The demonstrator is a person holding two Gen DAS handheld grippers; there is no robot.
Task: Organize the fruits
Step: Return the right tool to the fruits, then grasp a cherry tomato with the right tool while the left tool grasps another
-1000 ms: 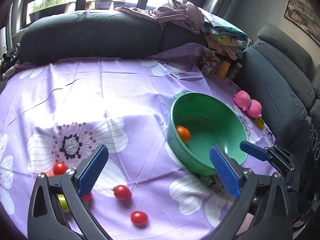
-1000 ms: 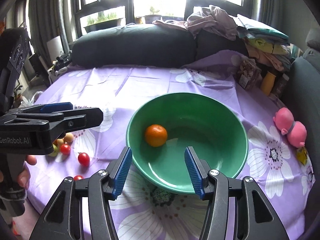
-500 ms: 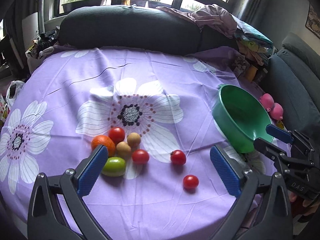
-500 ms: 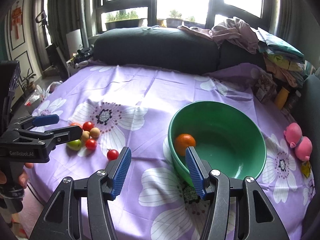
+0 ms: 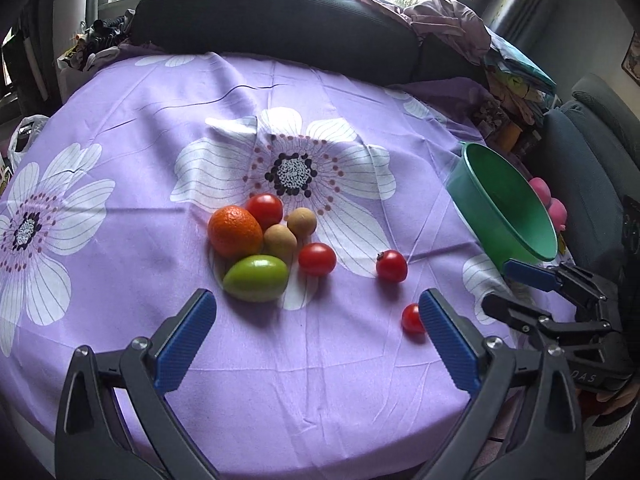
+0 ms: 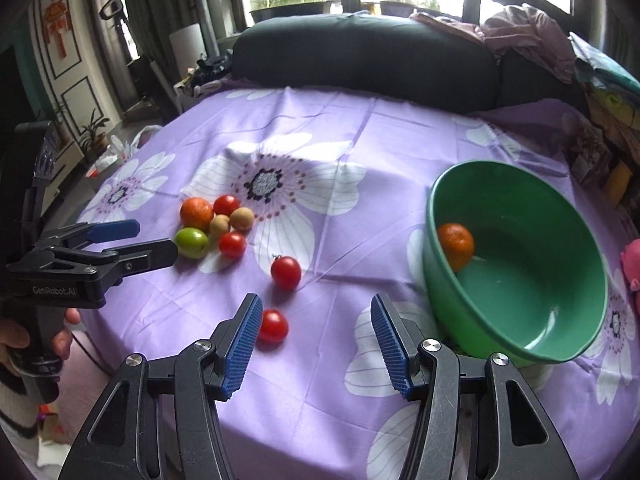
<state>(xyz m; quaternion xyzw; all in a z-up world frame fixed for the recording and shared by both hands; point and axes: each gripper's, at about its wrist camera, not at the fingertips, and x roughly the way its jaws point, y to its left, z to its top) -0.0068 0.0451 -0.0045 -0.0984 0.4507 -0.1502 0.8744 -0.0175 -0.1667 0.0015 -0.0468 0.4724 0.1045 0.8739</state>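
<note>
Both tongs are open and empty, angled down over the bench (image 5: 320, 400), which has a purple floral cloth (image 6: 340, 152) on it.

Left tongs (image 5: 316, 338): jaws spread wide, nothing between the pads. Just beyond them is the fruit cluster: orange (image 5: 235, 232), green fruit (image 5: 256, 278), two small brown fruits (image 5: 280, 240) and two cherry tomatoes (image 5: 317, 259), packed together, most touching. Two more tomatoes lie apart to the right: one (image 5: 391, 266) in the open, one (image 5: 412, 319) partly hidden behind the right-hand pad.

Right tongs (image 6: 316, 344): jaws parted, only cloth between them. Nearest tomato (image 6: 273, 326) sits just beside the left-hand blue pad (image 6: 242, 344), outside the gap; can't tell whether they touch.

Green bowl (image 6: 560, 300) is on the bench to the right, well apart from the cluster, with one orange (image 6: 456, 245) inside against its near-left wall.

Person's hand (image 6: 24, 340) holds the left tool's grip.
</note>
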